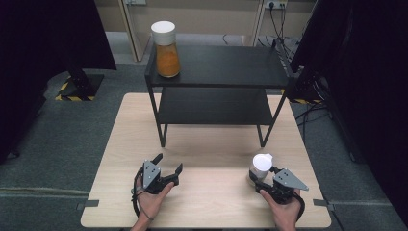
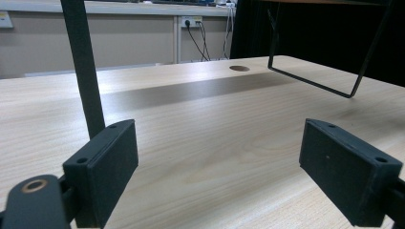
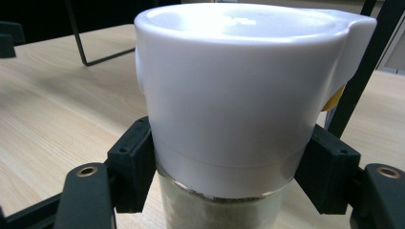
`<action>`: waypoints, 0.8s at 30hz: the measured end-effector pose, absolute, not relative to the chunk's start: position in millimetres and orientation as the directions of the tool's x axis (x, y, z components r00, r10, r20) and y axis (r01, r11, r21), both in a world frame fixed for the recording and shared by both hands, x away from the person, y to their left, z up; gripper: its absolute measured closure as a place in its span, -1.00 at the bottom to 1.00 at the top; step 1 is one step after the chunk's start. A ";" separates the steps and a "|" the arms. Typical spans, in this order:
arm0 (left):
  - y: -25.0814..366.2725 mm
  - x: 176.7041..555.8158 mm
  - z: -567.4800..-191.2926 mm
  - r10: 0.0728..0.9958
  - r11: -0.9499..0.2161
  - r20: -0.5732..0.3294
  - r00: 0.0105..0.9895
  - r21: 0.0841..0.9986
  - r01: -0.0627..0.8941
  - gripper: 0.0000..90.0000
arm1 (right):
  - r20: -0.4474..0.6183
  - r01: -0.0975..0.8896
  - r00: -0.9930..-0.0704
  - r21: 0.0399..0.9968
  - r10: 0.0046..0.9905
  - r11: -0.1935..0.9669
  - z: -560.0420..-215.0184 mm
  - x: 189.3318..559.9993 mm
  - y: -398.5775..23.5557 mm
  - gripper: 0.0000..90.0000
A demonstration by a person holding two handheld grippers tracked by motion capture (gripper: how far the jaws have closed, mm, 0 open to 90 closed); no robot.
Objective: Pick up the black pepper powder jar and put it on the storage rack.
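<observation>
Right gripper clamped the white-lidded glass jar at near right of the pale wooden table; left gripper gaped empty.

Grey carpet floor; beige wall with socket; dark curtains flank the pale wood table

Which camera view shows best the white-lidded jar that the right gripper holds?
The right gripper view: the white-lidded jar is close, with a jaw pressed on each side. The high view shows it small before the right gripper.
</observation>
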State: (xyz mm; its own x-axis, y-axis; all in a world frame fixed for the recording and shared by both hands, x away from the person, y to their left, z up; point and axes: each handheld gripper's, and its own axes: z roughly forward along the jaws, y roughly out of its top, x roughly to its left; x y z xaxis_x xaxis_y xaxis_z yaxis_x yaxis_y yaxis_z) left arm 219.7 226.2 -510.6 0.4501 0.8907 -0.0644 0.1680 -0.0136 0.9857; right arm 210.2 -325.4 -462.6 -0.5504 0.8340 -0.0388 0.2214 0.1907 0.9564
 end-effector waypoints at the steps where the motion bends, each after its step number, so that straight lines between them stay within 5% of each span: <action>1: 226.1 219.7 -510.6 0.891 -0.014 -0.065 0.450 0.986 0.168 -0.72 | -0.039 0.217 -0.550 0.958 0.834 0.188 -461.1 208.9 -325.6 -0.32; 24: 225.7 220.0 -510.0 0.890 -0.020 -0.060 0.452 0.985 0.169 -0.72 | -0.072 0.138 -0.548 0.975 0.833 0.175 -439.4 197.8 -322.7 -0.32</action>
State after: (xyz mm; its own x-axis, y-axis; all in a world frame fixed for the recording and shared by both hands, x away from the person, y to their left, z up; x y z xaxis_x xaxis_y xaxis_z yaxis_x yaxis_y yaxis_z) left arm 220.0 225.7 -510.0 0.4516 0.8902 -0.0598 0.1691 -0.0196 0.9854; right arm 197.8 -322.7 -439.4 -0.5483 0.8332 -0.0723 0.1379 0.1753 0.9748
